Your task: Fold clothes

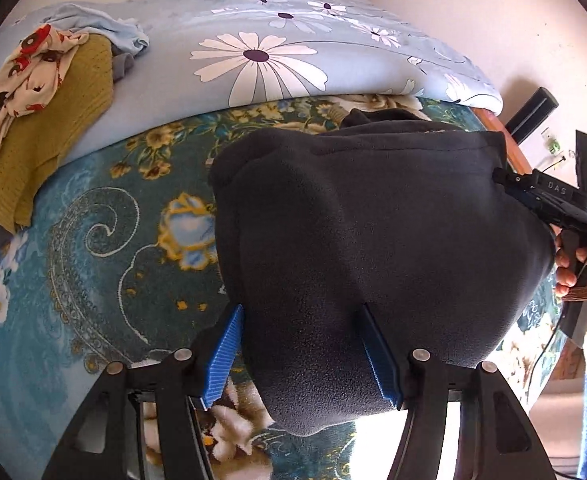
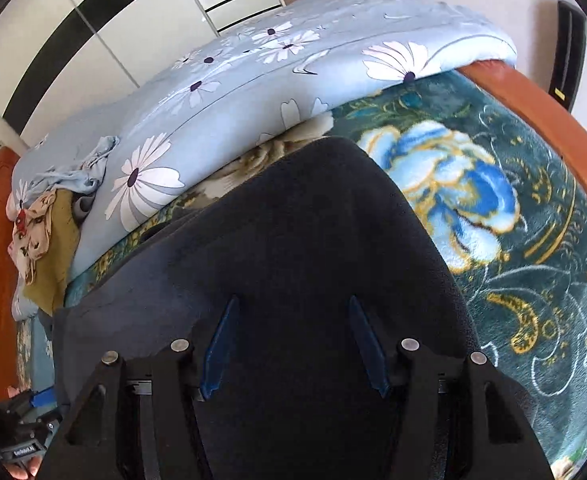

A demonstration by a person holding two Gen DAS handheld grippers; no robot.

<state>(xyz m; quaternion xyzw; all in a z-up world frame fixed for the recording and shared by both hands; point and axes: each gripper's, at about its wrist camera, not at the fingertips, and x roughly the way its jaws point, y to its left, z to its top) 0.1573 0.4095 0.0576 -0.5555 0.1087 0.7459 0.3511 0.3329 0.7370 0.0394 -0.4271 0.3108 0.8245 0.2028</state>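
Observation:
A dark fleece garment (image 1: 373, 232) lies on the teal floral blanket (image 1: 105, 248), bunched and draped. My left gripper (image 1: 301, 344) is open; its blue pads (image 1: 223, 356) stand wide apart on either side of the garment's near edge. The right gripper (image 1: 533, 196) shows at the garment's far right edge in the left wrist view. In the right wrist view the garment (image 2: 293, 220) fills the middle, and my right gripper (image 2: 293, 340) is open, its blue pads (image 2: 219, 348) spread over the cloth.
A pile of clothes, mustard knit (image 1: 53, 120), red-patterned cloth (image 1: 25, 72) and pale blue cloth (image 1: 105, 28), lies at the far left. A light blue daisy duvet (image 1: 293, 40) lies behind. The wooden bed frame (image 2: 533, 116) runs along the right. A wardrobe (image 2: 113, 32) stands beyond.

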